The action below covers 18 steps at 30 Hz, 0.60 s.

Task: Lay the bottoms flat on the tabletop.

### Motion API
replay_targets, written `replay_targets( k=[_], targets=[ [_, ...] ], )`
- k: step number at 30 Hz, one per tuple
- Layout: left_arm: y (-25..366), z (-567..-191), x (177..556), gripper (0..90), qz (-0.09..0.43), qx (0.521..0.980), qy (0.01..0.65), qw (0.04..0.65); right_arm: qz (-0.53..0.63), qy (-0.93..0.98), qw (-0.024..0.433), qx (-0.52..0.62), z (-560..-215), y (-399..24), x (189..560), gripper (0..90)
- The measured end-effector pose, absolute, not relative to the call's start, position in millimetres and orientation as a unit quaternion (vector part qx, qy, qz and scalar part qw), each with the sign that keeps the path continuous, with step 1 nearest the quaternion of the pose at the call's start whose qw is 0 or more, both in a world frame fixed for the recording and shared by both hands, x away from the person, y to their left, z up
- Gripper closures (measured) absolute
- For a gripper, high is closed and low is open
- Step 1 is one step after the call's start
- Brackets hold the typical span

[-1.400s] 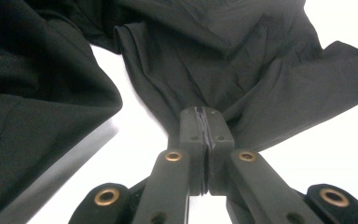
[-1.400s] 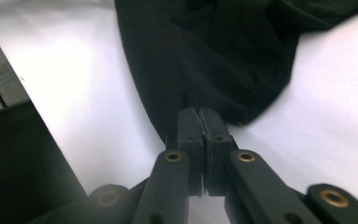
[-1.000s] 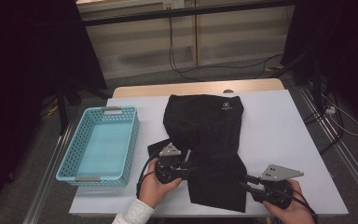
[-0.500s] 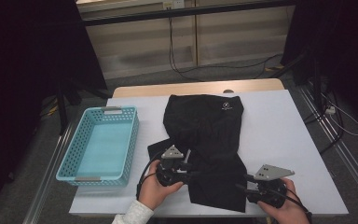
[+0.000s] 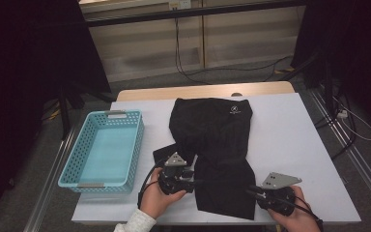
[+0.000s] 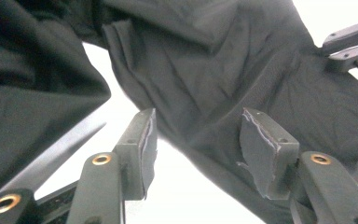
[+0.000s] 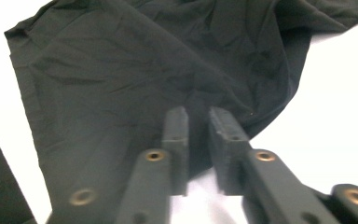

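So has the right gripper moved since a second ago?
Yes. In the high view the right gripper has slid left toward the black garment's near edge, and its jaws have just been closing at that edge.

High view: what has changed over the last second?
The right gripper has edged left onto the black garment's near hem, its jaws just closing with cloth between them. The left gripper's jaws have been opening, hand in place. Garment and basket unmoved.
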<state>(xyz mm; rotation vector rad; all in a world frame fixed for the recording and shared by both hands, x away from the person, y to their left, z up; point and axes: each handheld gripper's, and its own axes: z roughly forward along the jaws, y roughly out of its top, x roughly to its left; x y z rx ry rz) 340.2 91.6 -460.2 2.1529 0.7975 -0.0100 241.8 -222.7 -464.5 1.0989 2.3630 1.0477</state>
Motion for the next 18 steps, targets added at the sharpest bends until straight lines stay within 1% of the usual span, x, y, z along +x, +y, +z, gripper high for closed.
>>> replay_targets(
  k=[1, 3, 7, 8, 12, 13, 14, 16, 18],
  targets=[
    [92.4, -461.5, 340.2, 47.8, -0.005, 0.855, 0.318, 0.41, 0.366, 0.831, 0.166, 0.385, -464.2, -223.2, 241.5, 84.4],
    [94.2, -461.5, 340.3, 49.9, -0.007, 0.856, 0.316, 0.41, 0.367, 0.832, 0.161, 0.383, -463.8, -225.1, 241.3, 88.7],
    [91.6, -462.2, 338.4, 56.6, -0.017, 0.856, 0.315, 0.41, 0.366, 0.83, 0.156, 0.39, -462.9, -232.7, 239.9, 90.0],
    [90.3, -462.1, 337.5, 59.3, -0.02, 0.857, 0.313, 0.408, 0.367, 0.83, 0.152, 0.391, -462.5, -235.1, 239.3, 90.0],
    [86.2, -462.6, 335.8, 78.1, -0.043, 0.86, 0.312, 0.401, 0.364, 0.828, 0.153, 0.398, -461.3, -244.5, 236.5, 89.5],
    [85.2, -463.1, 335.3, 80.9, -0.044, 0.861, 0.31, 0.401, 0.368, 0.826, 0.153, 0.4, -460.9, -246.5, 236.4, 86.5],
    [85.1, -462.8, 335.4, 84.2, -0.045, 0.862, 0.31, 0.398, 0.375, 0.82, 0.154, 0.404, -460.5, -247.7, 236.8, 79.8],
    [86.2, -461.5, 336.0, 86.3, -0.053, 0.864, 0.312, 0.392, 0.379, 0.813, 0.162, 0.411, -458.5, -248.3, 238.4, 73.5],
    [89.3, -459.7, 337.5, 87.4, -0.06, 0.864, 0.317, 0.387, 0.389, 0.804, 0.165, 0.418, -456.3, -247.5, 240.5, 62.0]
  ],
)
